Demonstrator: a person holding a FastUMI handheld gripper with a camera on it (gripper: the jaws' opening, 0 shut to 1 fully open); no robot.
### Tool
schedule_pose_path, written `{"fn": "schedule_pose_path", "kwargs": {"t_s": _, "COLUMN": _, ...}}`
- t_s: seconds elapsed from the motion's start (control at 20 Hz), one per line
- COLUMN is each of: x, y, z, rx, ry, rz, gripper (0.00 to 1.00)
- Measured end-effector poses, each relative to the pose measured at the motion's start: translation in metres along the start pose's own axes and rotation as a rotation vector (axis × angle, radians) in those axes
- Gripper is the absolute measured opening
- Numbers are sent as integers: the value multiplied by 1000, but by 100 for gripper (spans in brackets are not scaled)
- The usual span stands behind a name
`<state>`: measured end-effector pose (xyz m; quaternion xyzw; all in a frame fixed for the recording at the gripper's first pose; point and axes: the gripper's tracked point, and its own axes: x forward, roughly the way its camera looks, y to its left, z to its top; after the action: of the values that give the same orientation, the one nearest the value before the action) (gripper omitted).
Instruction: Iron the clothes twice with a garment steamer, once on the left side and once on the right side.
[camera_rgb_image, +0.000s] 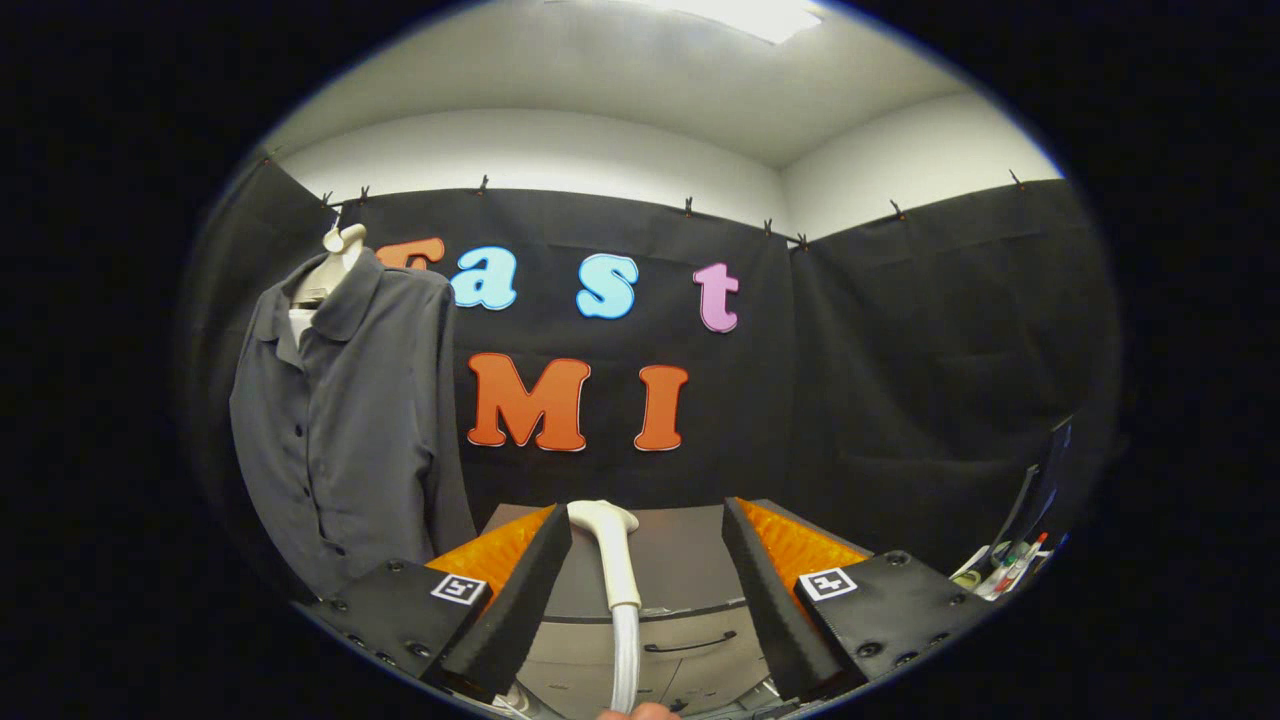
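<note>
A dark grey button-up shirt (340, 420) hangs on a pale mannequin torso (340, 255) off to the left, beyond the left finger. The white steamer head (608, 545) stands upright between the fingers, nearer the left one, with its ribbed hose (625, 665) running down below it. My gripper (646, 530) is open; the steamer head sits in the gap with neither finger pressing on it. A fingertip of a person's hand (640, 711) shows at the bottom under the hose.
A grey cabinet (680, 590) with a drawer handle (690, 645) stands just ahead, below the fingers. Several pens and small items (1005, 570) lie off to the right. Black cloth walls close the booth behind and on both sides.
</note>
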<state>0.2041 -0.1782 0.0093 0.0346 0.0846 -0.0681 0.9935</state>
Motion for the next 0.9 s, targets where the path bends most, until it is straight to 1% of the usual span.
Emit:
{"fn": "schedule_pose_path", "kwargs": {"t_s": 0.15, "x": 69, "y": 4, "z": -37, "rx": 48, "ry": 117, "rz": 35, "gripper": 98}}
{"fn": "schedule_pose_path", "kwargs": {"t_s": 0.25, "x": 104, "y": -4, "z": -68, "rx": 43, "ry": 218, "rz": 4, "gripper": 98}}
{"fn": "schedule_pose_path", "kwargs": {"t_s": 0.35, "x": 132, "y": -5, "z": -98, "rx": 32, "ry": 308, "rz": 4, "gripper": 98}}
{"fn": "schedule_pose_path", "kwargs": {"t_s": 0.5, "x": 161, "y": 9, "z": -129, "rx": 45, "ry": 392, "rz": 66, "gripper": 98}}
{"fn": "schedule_pose_path", "kwargs": {"t_s": 0.65, "x": 180, "y": 14, "z": -148, "rx": 54, "ry": 437, "rz": 93, "gripper": 98}}
{"fn": "schedule_pose_path", "kwargs": {"t_s": 0.9, "x": 197, "y": 11, "z": -178, "rx": 79, "ry": 512, "rz": 91, "gripper": 99}}
